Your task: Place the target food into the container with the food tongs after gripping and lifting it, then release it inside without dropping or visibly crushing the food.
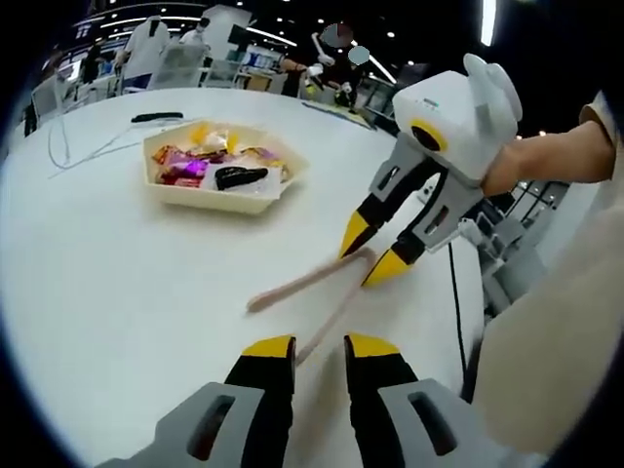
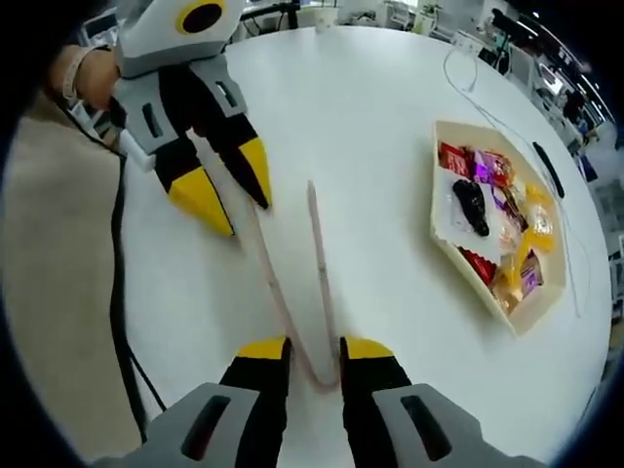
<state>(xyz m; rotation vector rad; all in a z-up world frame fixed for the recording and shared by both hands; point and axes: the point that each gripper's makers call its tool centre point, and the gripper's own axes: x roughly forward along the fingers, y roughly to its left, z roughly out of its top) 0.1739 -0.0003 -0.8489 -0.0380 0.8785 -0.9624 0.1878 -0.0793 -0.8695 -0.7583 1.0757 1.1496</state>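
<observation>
Food tongs (image 2: 317,292) lie on the white table (image 2: 390,146), well short of the container (image 2: 444,234) of wrapped snacks (image 2: 507,224); my right gripper (image 2: 314,353) straddles their bend, jaws apart; my left gripper (image 1: 320,349) stands apart too.

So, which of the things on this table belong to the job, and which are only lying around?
Belong to the job:
- food tongs
- tray of wrapped snacks
- left gripper
- right gripper

Lying about:
- white cable
- black cable
- dark flat object behind the tray
</observation>
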